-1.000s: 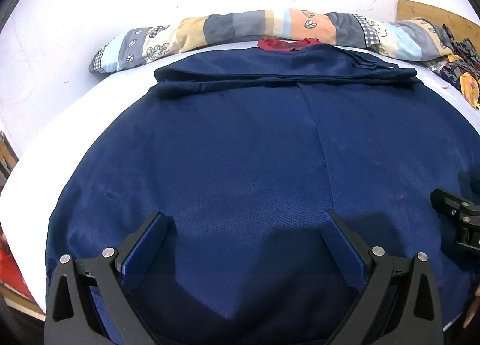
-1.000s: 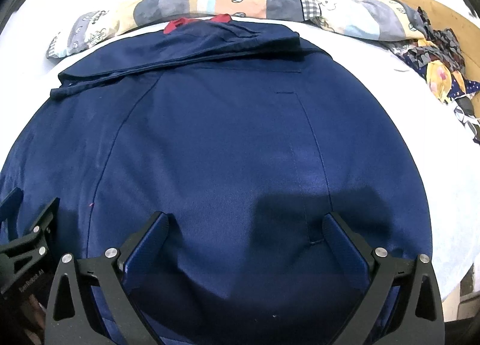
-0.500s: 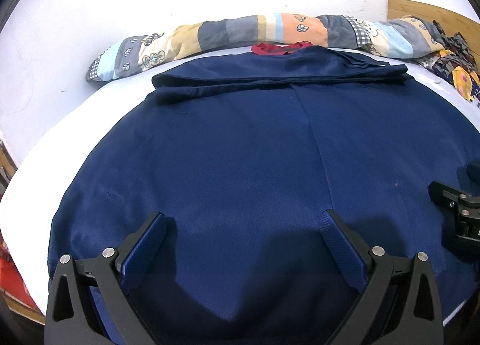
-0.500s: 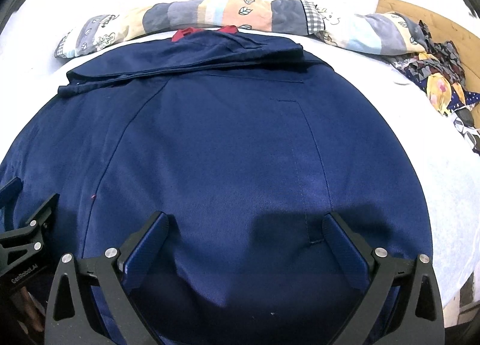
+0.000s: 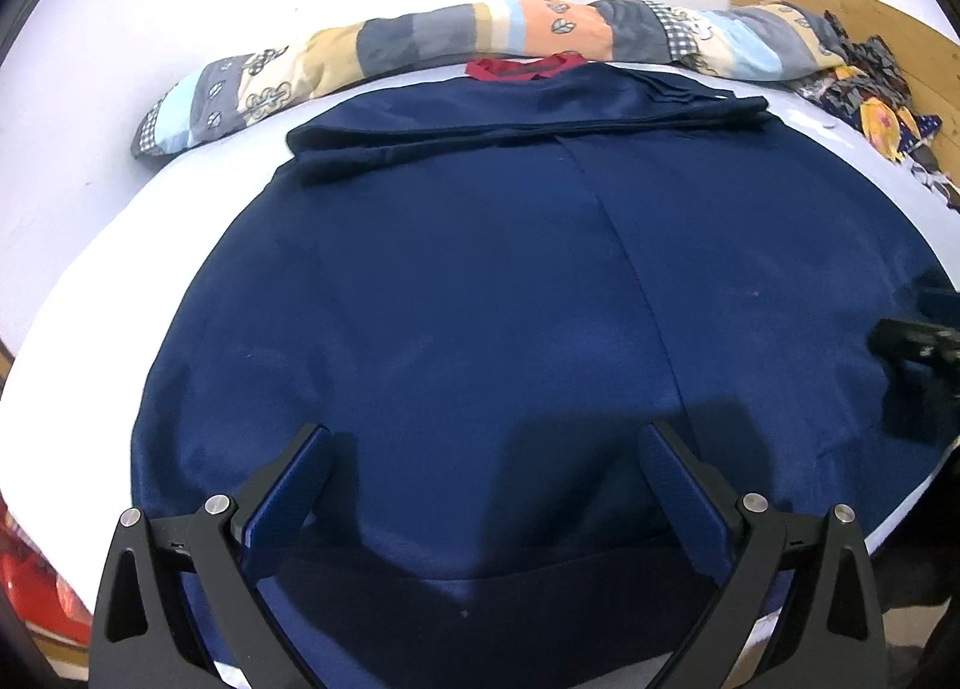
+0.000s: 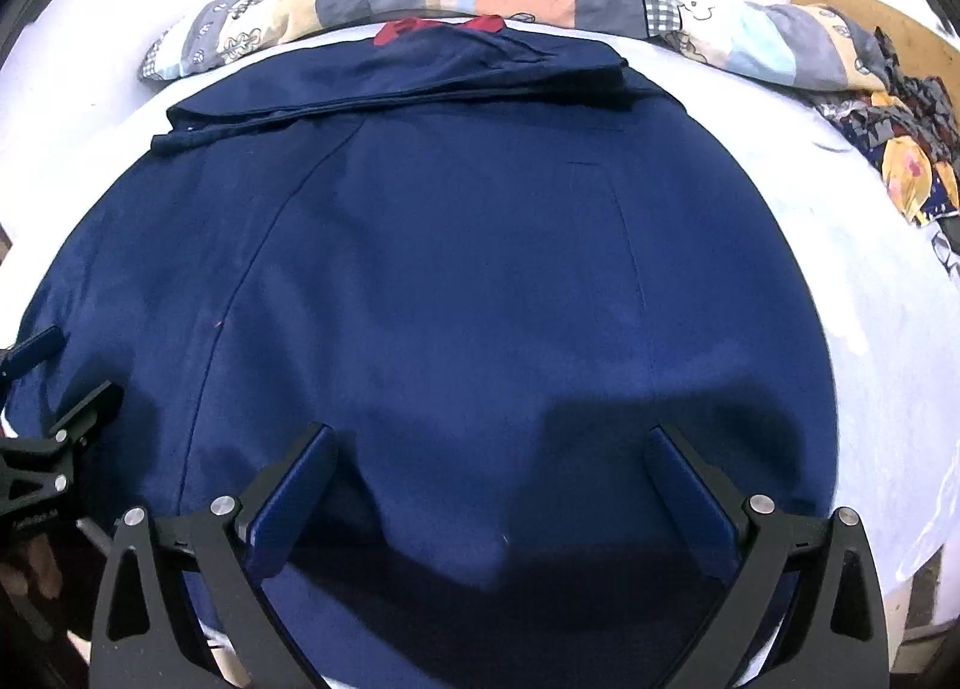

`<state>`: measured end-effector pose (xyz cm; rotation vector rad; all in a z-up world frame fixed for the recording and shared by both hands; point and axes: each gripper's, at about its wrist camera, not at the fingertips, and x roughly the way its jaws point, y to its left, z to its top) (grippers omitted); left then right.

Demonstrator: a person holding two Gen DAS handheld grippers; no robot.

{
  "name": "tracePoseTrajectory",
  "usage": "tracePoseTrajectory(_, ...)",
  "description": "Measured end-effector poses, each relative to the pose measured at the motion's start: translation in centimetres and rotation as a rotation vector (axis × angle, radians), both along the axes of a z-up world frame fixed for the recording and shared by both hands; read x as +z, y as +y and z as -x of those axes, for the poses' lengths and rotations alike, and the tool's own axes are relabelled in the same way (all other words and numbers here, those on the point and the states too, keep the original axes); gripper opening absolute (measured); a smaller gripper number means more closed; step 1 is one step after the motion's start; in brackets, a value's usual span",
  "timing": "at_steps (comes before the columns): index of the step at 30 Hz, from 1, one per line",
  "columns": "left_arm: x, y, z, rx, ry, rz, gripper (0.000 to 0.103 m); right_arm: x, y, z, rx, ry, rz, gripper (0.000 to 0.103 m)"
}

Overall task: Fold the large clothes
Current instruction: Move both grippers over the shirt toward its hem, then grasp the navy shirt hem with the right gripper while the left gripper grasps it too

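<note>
Navy garment (image 5: 480, 299) spread flat on white bed (image 5: 90, 245). Left gripper (image 5: 483, 473) and right gripper (image 6: 489, 476) both hover over its near hem, fingers apart. Only the left view shows a red item (image 5: 36, 587) at the bed's edge.

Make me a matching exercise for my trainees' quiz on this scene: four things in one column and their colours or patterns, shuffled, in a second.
Things:
1. garment
2. collar
3. bedsheet
4. long pillow

Colours:
a. white
b. patchwork of grey, peach, pale blue and tan
c. navy blue
d. red

Pairs: 1-c, 2-d, 3-a, 4-b
</note>
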<state>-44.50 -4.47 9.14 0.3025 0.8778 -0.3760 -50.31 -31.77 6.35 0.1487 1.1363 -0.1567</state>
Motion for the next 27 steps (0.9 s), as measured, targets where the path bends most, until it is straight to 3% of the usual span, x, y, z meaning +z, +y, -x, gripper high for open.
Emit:
tracePoseTrajectory(3,1.2,0.6,-0.3,0.019,-0.01,0.014,0.101,0.9,-0.8,1.0,-0.026,-0.024,-0.05,0.102)
tracePoseTrajectory(6,3.8,2.7,-0.7,0.052,-0.025,0.091,0.101,2.5,-2.5,1.8,-0.081,-0.077,-0.135,0.102)
tracePoseTrajectory(11,6.9,9.4,-2.6,0.188,-0.016,0.136,0.101,4.3,-8.9,4.4,-0.302,-0.177,-0.297,0.103)
tracePoseTrajectory(13,7.1,12.4,-3.4,0.272,0.026,0.191,0.101,3.7,-12.0,6.1,-0.432,-0.183,-0.381,0.103)
tracePoseTrajectory(16,5.9,16.6,-4.7,0.393,0.153,0.338,0.099,1.9,-15.3,8.4,-0.569,-0.173,-0.531,0.103)
tracePoseTrajectory(20,3.2,18.8,-6.2,0.435,0.308,0.386,0.076,-0.3,-16.2,9.6,-0.618,-0.126,-0.616,0.097)
tracePoseTrajectory(22,2.4,19.2,-6.8,0.431,0.353,0.403,0.062,-1.3,-16.1,9.9,-0.618,-0.105,-0.656,0.093)
tracePoseTrajectory(24,1.8,19.9,-7.7,0.442,0.39,0.423,0.055,-2.0,-15.3,9.8,-0.6,-0.083,-0.68,0.084)
tracePoseTrajectory(27,1.3,20.8,-8.1,0.437,0.418,0.449,0.043,-2.2,-14.1,8.9,-0.545,-0.053,-0.651,0.08)
